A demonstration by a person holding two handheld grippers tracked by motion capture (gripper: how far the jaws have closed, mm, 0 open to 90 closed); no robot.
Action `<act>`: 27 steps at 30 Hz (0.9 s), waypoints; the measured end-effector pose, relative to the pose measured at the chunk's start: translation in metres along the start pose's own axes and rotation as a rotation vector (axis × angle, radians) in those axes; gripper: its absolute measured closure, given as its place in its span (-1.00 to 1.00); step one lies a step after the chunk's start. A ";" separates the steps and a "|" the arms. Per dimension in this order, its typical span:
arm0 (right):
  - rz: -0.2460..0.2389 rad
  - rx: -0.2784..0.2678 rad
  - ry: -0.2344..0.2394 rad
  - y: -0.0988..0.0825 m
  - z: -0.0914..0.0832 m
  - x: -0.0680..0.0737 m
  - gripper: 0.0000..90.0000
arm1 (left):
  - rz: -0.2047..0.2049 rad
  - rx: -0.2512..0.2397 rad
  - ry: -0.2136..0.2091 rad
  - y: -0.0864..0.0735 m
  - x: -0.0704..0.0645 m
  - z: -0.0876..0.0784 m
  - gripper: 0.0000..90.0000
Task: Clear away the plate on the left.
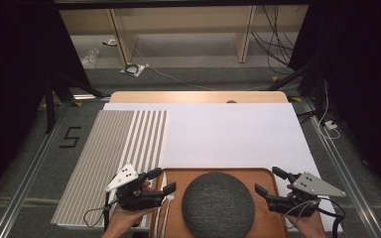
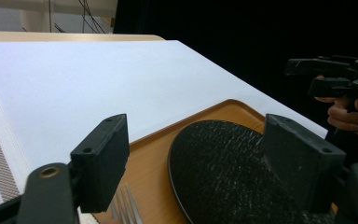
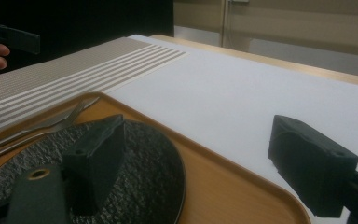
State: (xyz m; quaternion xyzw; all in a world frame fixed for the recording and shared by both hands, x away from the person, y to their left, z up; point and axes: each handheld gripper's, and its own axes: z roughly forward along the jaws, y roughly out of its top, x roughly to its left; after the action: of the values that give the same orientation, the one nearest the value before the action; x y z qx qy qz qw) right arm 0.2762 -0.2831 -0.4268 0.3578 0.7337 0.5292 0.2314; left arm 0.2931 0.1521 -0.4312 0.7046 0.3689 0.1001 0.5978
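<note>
A white sheet covers the tabletop (image 1: 228, 134). At its near edge sits a wooden tray (image 1: 263, 174) carrying a dark round plate (image 1: 218, 203), with a fork (image 1: 166, 198) left of the plate. The left tongs (image 1: 161, 181) and right tongs (image 1: 270, 182) flank the plate, both open and empty.

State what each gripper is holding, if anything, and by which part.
Nothing is held. The left gripper and right gripper both stand open either side of the dark plate, fingers touching nothing.
</note>
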 end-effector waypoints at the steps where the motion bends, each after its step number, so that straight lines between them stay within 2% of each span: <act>1: 0.000 0.000 -0.001 0.000 0.000 0.000 -0.55 | 0.010 -0.005 -0.002 0.000 0.000 0.000 -0.48; 4: -0.001 0.000 -0.001 0.000 0.000 0.000 -0.55 | 0.044 -0.004 0.009 -0.002 -0.001 0.000 -0.49; 8: -0.002 -0.005 -0.001 0.000 0.000 0.001 -0.55 | 0.044 -0.009 0.006 -0.003 -0.001 0.000 -0.49; 13: -0.005 -0.005 0.001 0.000 0.000 0.001 -0.55 | 0.069 -0.026 0.022 -0.005 0.000 -0.001 -0.50; 16: -0.004 0.000 0.001 0.000 0.000 0.001 -0.56 | 0.067 -0.042 0.014 -0.005 0.001 -0.002 -0.52; 20: -0.005 -0.002 0.001 0.000 -0.001 0.001 -0.56 | 0.086 -0.049 0.023 -0.005 0.000 -0.002 -0.59; 27: -0.007 -0.005 0.002 0.000 -0.001 0.001 -0.56 | 0.077 -0.050 0.030 -0.005 0.000 -0.001 -0.63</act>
State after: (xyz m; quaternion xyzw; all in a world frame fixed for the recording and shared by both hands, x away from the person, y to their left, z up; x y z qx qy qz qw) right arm 0.2754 -0.2828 -0.4265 0.3541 0.7339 0.5305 0.2336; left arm 0.2905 0.1536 -0.4356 0.7016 0.3478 0.1427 0.6054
